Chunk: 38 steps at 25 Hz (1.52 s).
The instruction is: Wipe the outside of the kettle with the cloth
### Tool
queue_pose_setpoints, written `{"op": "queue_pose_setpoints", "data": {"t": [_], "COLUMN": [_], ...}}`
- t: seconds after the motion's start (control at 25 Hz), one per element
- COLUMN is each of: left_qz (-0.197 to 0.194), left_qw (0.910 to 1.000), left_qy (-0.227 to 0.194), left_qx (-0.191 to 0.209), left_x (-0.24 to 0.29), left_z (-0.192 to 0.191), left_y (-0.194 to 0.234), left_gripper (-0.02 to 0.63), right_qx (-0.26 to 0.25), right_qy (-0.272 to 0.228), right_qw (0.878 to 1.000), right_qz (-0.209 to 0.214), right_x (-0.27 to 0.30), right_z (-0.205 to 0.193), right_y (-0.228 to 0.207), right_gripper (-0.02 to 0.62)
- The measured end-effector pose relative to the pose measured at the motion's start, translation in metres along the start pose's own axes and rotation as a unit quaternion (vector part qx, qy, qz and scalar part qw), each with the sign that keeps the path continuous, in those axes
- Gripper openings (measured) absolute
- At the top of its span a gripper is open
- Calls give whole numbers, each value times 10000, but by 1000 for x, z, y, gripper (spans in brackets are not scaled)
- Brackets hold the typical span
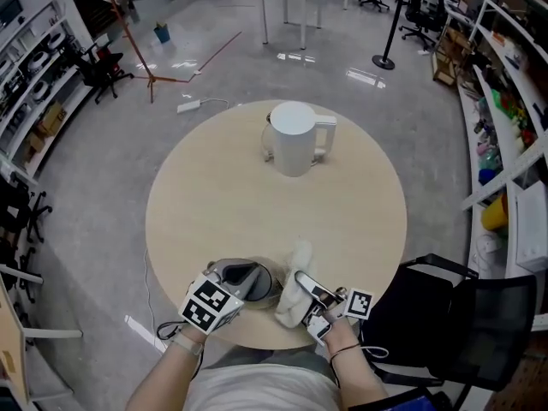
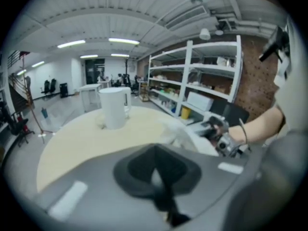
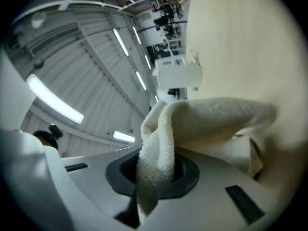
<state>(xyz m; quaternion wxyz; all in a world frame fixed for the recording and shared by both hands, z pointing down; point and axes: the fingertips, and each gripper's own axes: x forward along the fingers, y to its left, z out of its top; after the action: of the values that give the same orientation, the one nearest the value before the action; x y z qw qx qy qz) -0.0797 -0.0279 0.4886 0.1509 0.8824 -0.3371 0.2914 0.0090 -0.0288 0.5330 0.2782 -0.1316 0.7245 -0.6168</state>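
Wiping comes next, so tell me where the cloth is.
Head view: the cloth is at the table's near edge, right of centre, clamped in the right tongs, apart from the kettle at the far side.

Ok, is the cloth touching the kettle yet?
Apart. The head view shows bare table between the cloth in the right tool and the kettle.

The round, pale wooden worktop [image 1: 214, 221] stood on a glossy grey floor [image 1: 103, 161]. A white kettle [image 1: 294, 138] stood upright on its far side. A bunched cream cloth [image 1: 297, 268] lay at its near edge, well apart from the kettle.
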Motion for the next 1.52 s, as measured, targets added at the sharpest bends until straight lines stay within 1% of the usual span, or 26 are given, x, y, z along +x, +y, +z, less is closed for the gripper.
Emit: {"op": "queue_pose_setpoints", "data": {"t": [0.08,0.16,0.2,0.24,0.28,0.36,0.4,0.44,0.52,0.56,0.6,0.72,0.76,0.8,0.88,0.92,0.96,1.0,1.04,1.12,1.2,1.24,1.28,1.32,1.4,1.52], "left_qz": [187,328,376,412,434,442,439,435,426,423,422,431,434,449,534,584,612,610,589,552,545,549,561,583,637,653], "left_qw": [9998,9992,9989,9988,9987,9987,9987,9987,9988,9988,9988,9988,9988,9986,9977,9971,9968,9967,9968,9969,9968,9966,9963,9958,9943,9935], "left_qy": [-107,-201,-226,-233,-232,-221,-215,-209,-199,-196,-191,-155,-145,-138,-119,-102,-79,-49,-11,71,121,133,141,150,196,258], "left_qx": [23,98,133,152,156,145,140,139,149,159,169,177,189,225,388,469,515,532,540,555,578,599,637,694,830,898], "left_x": [-2,-2,-2,-2,-2,-2,-2,-2,-2,-2,-2,-3,-3,-3,-2,-1,0,2,3,6,7,7,7,6,7,9], "left_z": [1,1,1,1,1,0,0,-1,-1,-1,-1,-1,-2,-2,0,0,0,1,1,0,-1,-1,0,0,0,0], "left_y": [3,3,3,3,4,4,4,4,4,4,3,4,3,3,3,2,2,1,1,0,-1,0,0,0,0,-2], "left_gripper": [-5,-14,-14,-14,-14,-14,-14,-14,-14,-14,-14,-14,-14,-14,-14,-14,-15,-15,-14,-14,-14,-14,-14,-14,-14,-12], "right_qx": [-90,158,155,57,-77,-465,-654,-669,-19,272,237,-869,-1020,-863,40,238,87,-224,-443,-355,-404,-631,-882,-1108,-1402,-1492], "right_qy": [446,403,363,316,214,-78,-136,-136,-215,-276,-317,-499,-566,-661,-919,-984,-950,-823,-640,-303,-2,290,695,1159,2026,3017], "right_qw": [9958,9799,9709,9697,9785,9949,9947,9913,9764,9695,9681,9773,9748,9690,9444,9360,9403,9543,9711,9931,9983,9971,9927,9835,9540,9156], "right_qz": [-797,-1946,-2362,-2420,-2049,-893,-779,-1124,-2147,-2419,-2474,-1865,-1902,-2221,-3156,-3371,-3268,-2863,-2258,-1079,-414,-309,-451,-838,-1706,-2199], "right_x": [27,25,21,22,28,41,40,33,13,7,7,24,21,12,-9,-12,-7,2,10,8,-4,-5,-2,2,11,16], "right_z": [-8,-6,-6,-6,-5,-3,-4,-7,-12,-12,-11,-11,-12,-13,-14,-13,-11,-11,-15,-29,-43,-53,-67,-82,-112,-151], "right_y": [-48,-106,-121,-116,-91,-28,-23,-43,-109,-126,-125,-69,-70,-91,-148,-157,-146,-120,-88,-29,20,39,46,38,3,-32], "right_gripper": [48,48,48,48,48,48,48,48,48,48,48,48,48,48,48,48,48,48,48,48,48,48,48,48,48,48]}}
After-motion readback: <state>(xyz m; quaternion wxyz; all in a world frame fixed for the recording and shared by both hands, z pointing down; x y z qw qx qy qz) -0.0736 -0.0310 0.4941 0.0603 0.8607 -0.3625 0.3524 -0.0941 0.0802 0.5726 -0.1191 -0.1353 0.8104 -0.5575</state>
